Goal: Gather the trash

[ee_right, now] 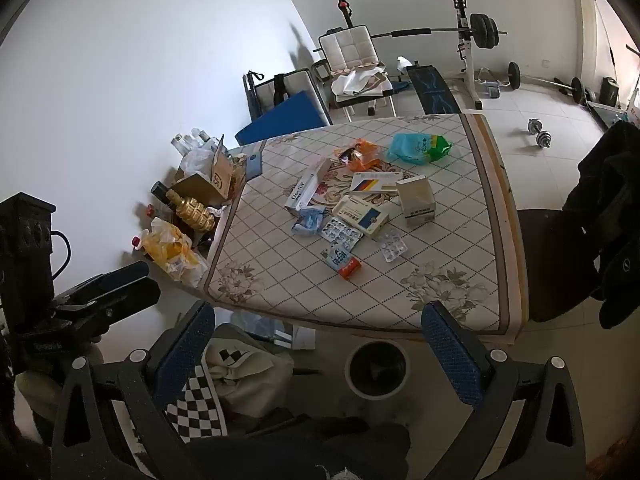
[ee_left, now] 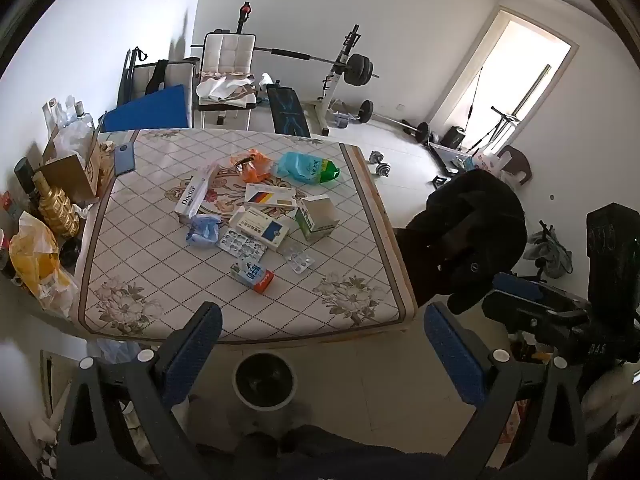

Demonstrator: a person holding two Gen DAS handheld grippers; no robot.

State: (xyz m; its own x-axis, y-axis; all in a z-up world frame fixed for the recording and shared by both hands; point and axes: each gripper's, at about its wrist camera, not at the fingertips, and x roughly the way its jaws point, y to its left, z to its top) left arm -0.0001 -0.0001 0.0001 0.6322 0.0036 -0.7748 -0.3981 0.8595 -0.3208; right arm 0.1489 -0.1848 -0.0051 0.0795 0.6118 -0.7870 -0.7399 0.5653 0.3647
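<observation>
Through the left wrist camera I see my left gripper (ee_left: pixel 320 344) held with its blue-padded jaws spread wide and nothing between them, above the near edge of a table (ee_left: pixel 372 208) with a floral, diamond-patterned cloth. The trash lies in a loose cluster at the table's middle: a long white "Doctor" box (ee_left: pixel 192 198), an orange bag (ee_left: pixel 252 166), a blue-green packet (ee_left: pixel 307 168), flat medicine boxes (ee_left: pixel 264 227), an upright grey-green box (ee_left: pixel 318 216), two blister packs (ee_left: pixel 241 245) and a small blue-orange carton (ee_left: pixel 253 276). Most labels are too small to read. On the floor near me, framed between the jaws, stands a round bin (ee_left: pixel 265 379); its inside is too dark to make out. At right, a dark garment (ee_left: pixel 476 236) covers whatever it hangs on, and my other gripper is cut off by the frame's edge.

Through the right wrist camera, my right gripper (ee_right: pixel 318 344) is likewise wide apart and empty. The same cluster sits mid-table, the carton (ee_right: pixel 342 262) nearest. The bin (ee_right: pixel 377 367) is partly hidden under the table's near edge. A checkered bag (ee_right: pixel 224 384) lies to its left, half hidden by the left finger.
</observation>
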